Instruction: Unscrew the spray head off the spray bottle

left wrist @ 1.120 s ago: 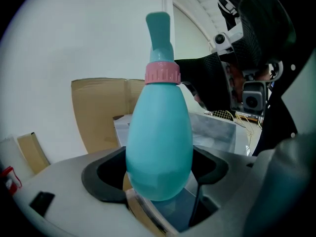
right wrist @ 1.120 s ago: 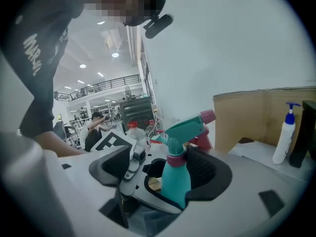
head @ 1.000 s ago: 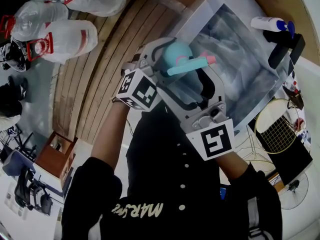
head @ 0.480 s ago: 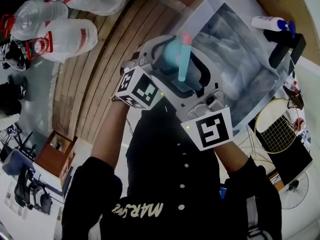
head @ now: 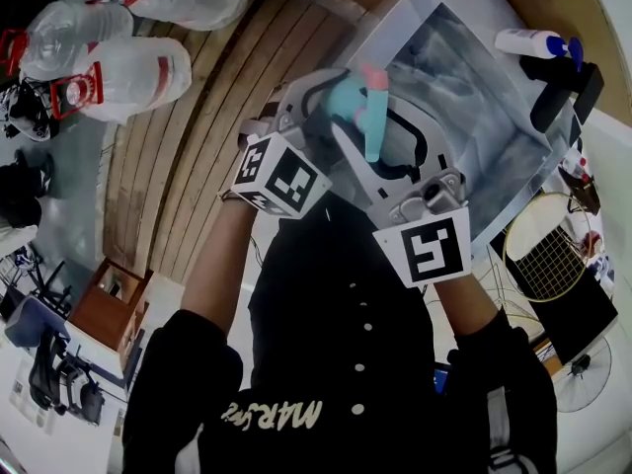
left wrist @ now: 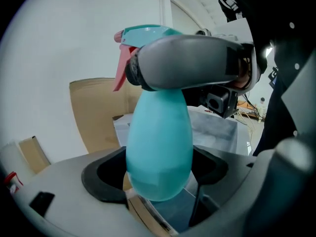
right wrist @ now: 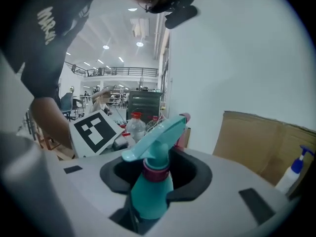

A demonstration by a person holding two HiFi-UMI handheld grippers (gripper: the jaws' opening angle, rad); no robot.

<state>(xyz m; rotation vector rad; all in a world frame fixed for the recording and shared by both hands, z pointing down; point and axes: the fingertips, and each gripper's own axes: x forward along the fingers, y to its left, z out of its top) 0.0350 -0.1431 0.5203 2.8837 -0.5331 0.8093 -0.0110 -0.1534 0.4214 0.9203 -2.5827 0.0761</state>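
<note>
A teal spray bottle (left wrist: 159, 147) is held up in front of me, with my left gripper (left wrist: 158, 177) shut on its rounded body. Its teal spray head (right wrist: 159, 135) has a pink trigger (left wrist: 120, 73) and a magenta collar (right wrist: 156, 174). My right gripper (right wrist: 155, 181) reaches across the neck. Its jaws are closing there, with the collar between them and the pads against the neck. In the head view, the spray head (head: 371, 117) points away from me, between the right gripper (head: 380, 146) and the left gripper (head: 331, 102).
A grey tray-like tabletop (head: 484, 107) lies beyond the bottle, with a white pump bottle (head: 533, 45) at its far right. Clear bags of plastic bottles (head: 109, 67) lie on the wooden floor at the left. A cardboard panel (left wrist: 94, 112) stands behind.
The spray head has swung from pointing right to pointing away from me. The right gripper's jaws have drawn in around the neck, and that gripper has shifted slightly right.
</note>
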